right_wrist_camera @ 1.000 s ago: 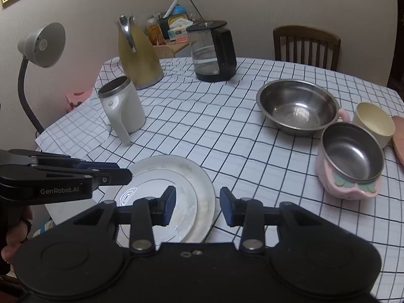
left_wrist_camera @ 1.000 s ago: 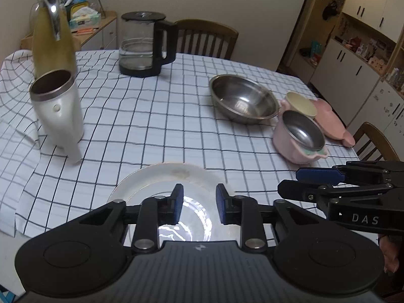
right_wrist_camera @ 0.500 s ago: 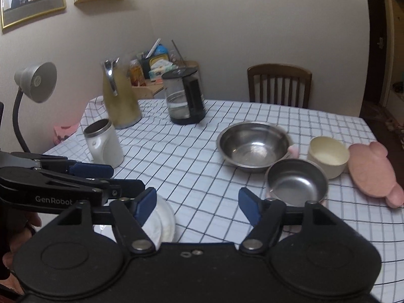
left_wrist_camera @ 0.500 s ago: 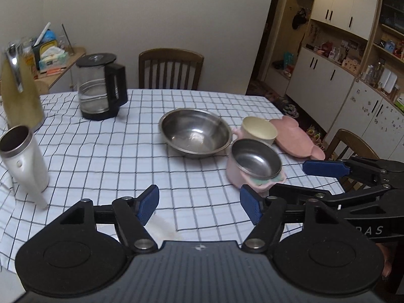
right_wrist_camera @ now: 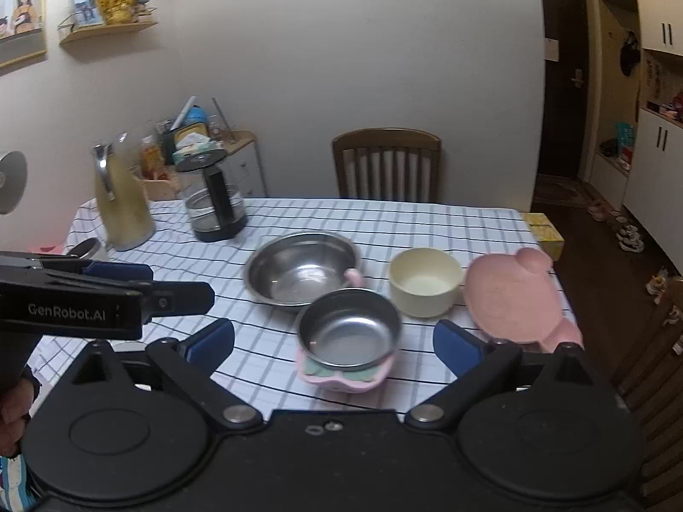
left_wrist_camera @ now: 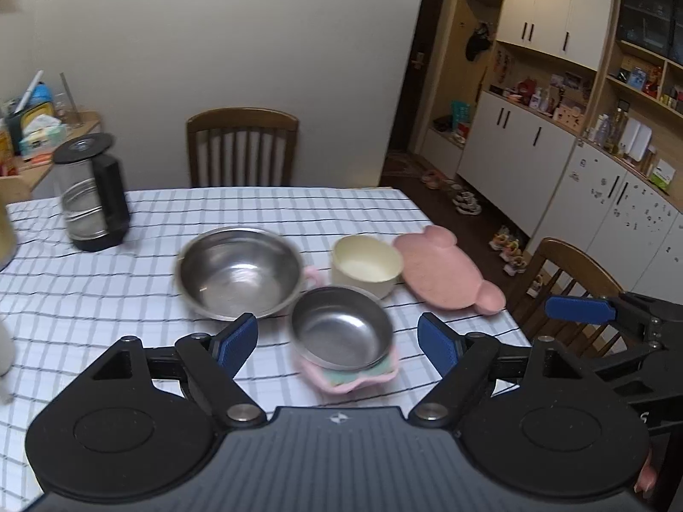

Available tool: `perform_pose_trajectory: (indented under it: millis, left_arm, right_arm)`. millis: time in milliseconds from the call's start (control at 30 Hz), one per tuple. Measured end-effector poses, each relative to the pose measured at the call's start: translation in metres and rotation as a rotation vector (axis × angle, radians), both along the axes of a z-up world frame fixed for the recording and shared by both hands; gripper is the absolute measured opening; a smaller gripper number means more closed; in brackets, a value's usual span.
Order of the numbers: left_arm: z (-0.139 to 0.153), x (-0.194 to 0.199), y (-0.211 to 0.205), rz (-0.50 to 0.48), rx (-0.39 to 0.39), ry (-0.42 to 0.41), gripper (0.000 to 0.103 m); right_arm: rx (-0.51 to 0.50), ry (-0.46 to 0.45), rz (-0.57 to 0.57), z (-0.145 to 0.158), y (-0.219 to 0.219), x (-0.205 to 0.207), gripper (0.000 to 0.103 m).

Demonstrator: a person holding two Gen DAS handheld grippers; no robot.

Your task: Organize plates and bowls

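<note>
Checked cloth covers the tabletop [left_wrist_camera: 128, 298], near whose right edge a large steel bowl [left_wrist_camera: 239, 271], a cream bowl [left_wrist_camera: 367, 264], a pink plate [left_wrist_camera: 448, 273] and a small steel bowl [left_wrist_camera: 341, 328] are grouped. Both left tongs [left_wrist_camera: 337, 343] and right tongs [right_wrist_camera: 333, 343] are seen opening, with nothing held.

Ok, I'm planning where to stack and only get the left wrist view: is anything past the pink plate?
Observer: Yes, a yellow box sits at the far right corner, behind the pink plate.
Operator: Something's cut off at my left edge, past the kettle. What is it?
Observer: A tall yellow jug with a metal handle, standing upright left of the kettle.
</note>
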State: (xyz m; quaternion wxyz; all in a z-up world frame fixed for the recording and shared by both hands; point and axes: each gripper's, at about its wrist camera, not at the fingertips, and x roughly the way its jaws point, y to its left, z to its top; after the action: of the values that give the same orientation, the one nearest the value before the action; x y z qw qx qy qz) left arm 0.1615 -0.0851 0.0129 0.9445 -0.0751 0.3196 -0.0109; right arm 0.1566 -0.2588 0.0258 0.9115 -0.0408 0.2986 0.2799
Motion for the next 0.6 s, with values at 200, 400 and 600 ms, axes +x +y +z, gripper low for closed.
perform_pose_trajectory:
  millis: [200,400,600]
  left_arm:
    - [-0.006,0.04,-0.046,-0.049,0.0,-0.019,0.103]
    - [-0.017,0.089,-0.097,-0.078,0.037,0.015,0.103]
    - [-0.04,0.14,-0.132,-0.034,0.047,0.055,0.103]
  right_arm:
    - [-0.008,0.006,-0.061,-0.007,-0.048,0.029,0.101]
    - [-0.031,0.019,-0.127,-0.018,-0.097,0.072,0.101]
    - [-0.058,0.049,-0.174,-0.036,-0.139,0.125,0.101]
